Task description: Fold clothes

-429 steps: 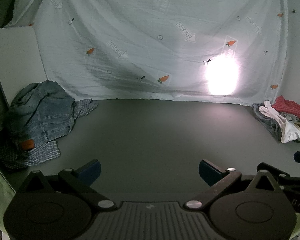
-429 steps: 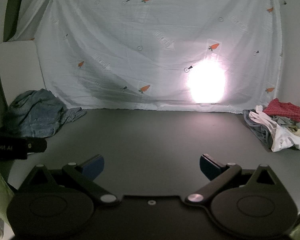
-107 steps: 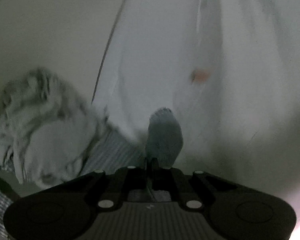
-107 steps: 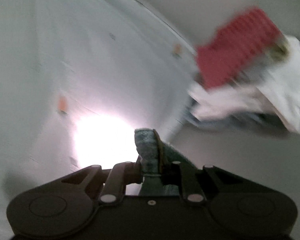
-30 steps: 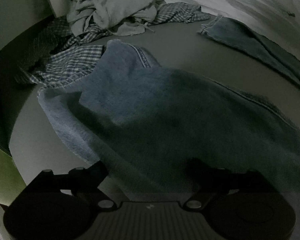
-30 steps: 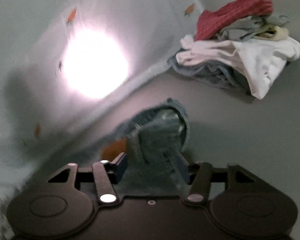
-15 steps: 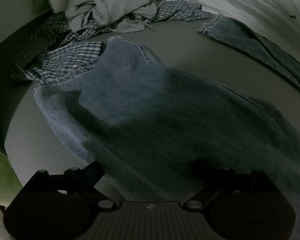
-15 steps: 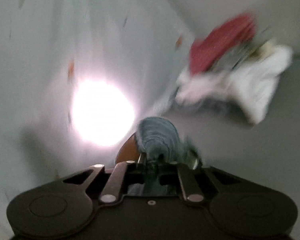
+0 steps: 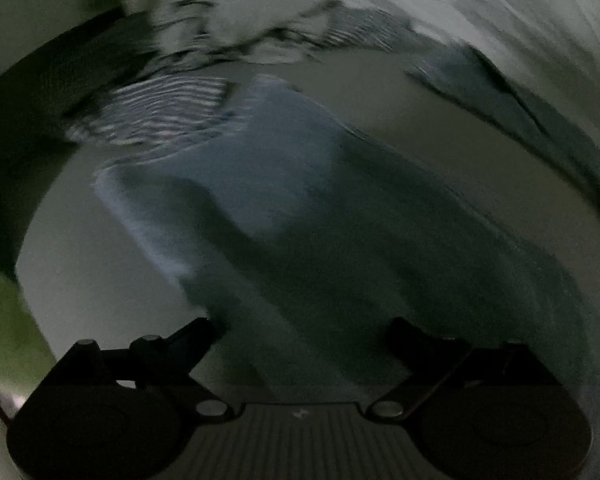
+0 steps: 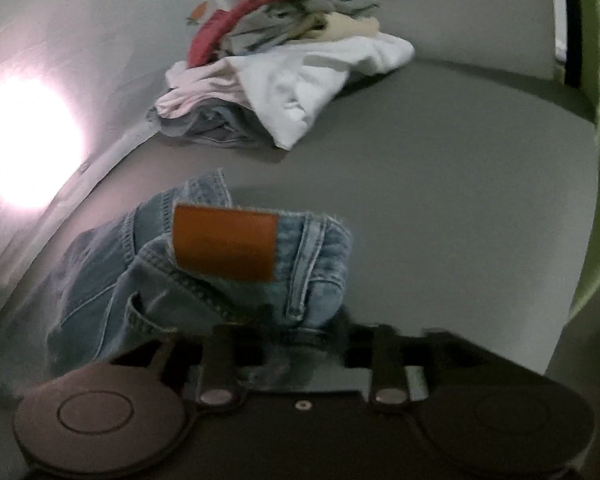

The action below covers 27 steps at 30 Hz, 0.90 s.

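My left tongs [image 9: 300,330] gape over the jeans [image 9: 340,216]; right tongs [image 10: 300,344] look parted around the waistband [image 10: 260,264]; I'd spread it flat first.

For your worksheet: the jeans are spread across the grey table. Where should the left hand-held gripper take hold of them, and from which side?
Probably the leg end of the jeans, at its outer corner. The left hand-held gripper is open above the denim, which lies flat here, so a low approach from the table-edge side, sliding one finger under the hem, looks best. The waistband sits at the right hand-held gripper.
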Available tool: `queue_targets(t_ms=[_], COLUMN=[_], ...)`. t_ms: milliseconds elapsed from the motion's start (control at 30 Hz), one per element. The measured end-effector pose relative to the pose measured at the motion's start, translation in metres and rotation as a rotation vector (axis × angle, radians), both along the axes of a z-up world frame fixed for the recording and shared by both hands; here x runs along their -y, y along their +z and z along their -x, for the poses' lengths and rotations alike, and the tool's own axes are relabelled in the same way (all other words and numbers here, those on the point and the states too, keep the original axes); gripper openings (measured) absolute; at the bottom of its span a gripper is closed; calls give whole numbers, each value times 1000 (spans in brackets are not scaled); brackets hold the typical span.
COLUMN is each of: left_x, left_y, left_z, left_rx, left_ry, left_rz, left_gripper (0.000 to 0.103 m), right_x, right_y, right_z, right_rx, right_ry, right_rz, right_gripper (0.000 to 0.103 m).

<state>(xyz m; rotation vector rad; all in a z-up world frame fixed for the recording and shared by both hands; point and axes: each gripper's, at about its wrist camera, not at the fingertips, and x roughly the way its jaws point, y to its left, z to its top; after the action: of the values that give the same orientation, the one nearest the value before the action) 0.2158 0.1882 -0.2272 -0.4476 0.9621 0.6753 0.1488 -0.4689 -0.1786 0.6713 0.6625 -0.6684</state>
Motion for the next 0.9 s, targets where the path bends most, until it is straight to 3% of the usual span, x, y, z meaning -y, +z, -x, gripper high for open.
queue_targets(t_ms=[167, 200, 233, 267, 300, 400, 500, 567, 633, 700, 767, 833, 900], left_x=[-35, -37, -39, -41, -45, -43, -22, -17, -26, -27, -23, -25, -32], left_y=[-3, -2, -2, -2, -1, 19, 46, 41, 15, 4, 12, 20, 27], left_z=[20, 19, 18, 17, 16, 20, 29, 36, 41, 48, 47, 46, 44], left_rx=[55, 61, 64, 67, 80, 138, 150, 114, 36, 24, 5, 19, 53], left_ry=[155, 162, 167, 167, 170, 184, 111, 104, 160, 191, 154, 129, 155], left_rz=[6, -14, -40, -67, -76, -72, -159, -144, -73, -56, -93, -111, -77], left_gripper=[77, 67, 47, 34, 4, 3, 2, 3, 5, 10, 15, 26, 37], right_x=[10, 9, 9, 9, 9, 8, 7, 6, 9, 11, 7, 0, -5], right_y=[-10, -11, -12, -13, -10, 11, 41, 49, 40, 24, 17, 25, 39], right_z=[4, 2, 1, -1, -3, 8, 13, 5, -4, -14, -20, -18, -18], right_rx=[45, 55, 65, 75, 82, 182, 231, 169, 84, -34, -120, -128, -104], right_ry=[-40, -36, -31, -27, -22, -111, -149, -113, -107, -109, -114, -123, -142], right_rz=[-104, -110, -116, -122, -105, -33, 59, 155, 167, 139, 160, 226, 277], right_gripper=[47, 39, 29, 22, 14, 10, 10, 10, 12, 17, 31, 67, 83])
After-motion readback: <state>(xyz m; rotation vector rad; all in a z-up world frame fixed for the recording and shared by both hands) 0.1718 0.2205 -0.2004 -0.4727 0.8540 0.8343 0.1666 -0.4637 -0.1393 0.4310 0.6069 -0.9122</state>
